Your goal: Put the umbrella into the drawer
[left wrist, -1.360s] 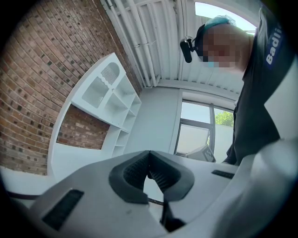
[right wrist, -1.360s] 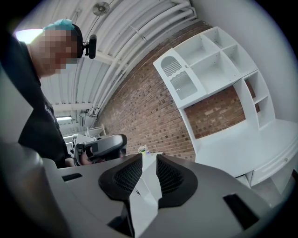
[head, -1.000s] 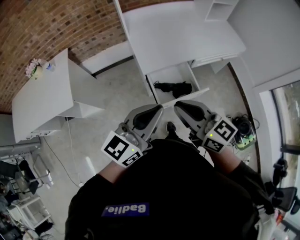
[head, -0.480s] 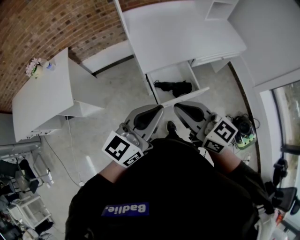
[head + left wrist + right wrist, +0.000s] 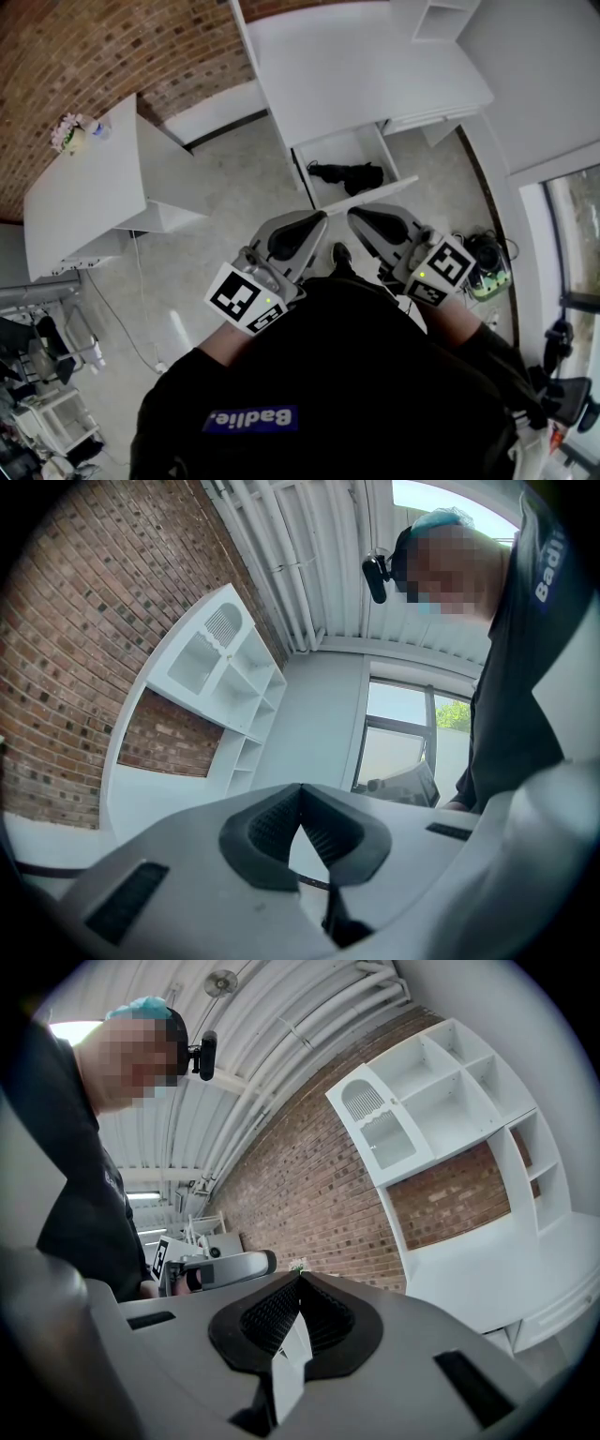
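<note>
Lumpy black umbrella (image 5: 349, 174) in boxy white drawer (image 5: 371, 196); left gripper (image 5: 300, 793), right gripper (image 5: 300, 1281), ribbed dark fingers (image 5: 270, 825) tip-to-tip, empty.

A mock living room staged in an industrial loft: a white desk (image 5: 366, 75) with a shelf unit (image 5: 441, 1101) above it stands against a bare brick wall (image 5: 112, 56). Left of the desk sits a white side table (image 5: 84, 197) with flowers (image 5: 67, 134); right of it are a window (image 5: 577, 225) and a floor power strip (image 5: 487, 277); overhead run exposed white pipes (image 5: 272, 555)

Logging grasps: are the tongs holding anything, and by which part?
Nothing is held: left tongs and right tongs are shut empty; the umbrella lies in the drawer.
</note>
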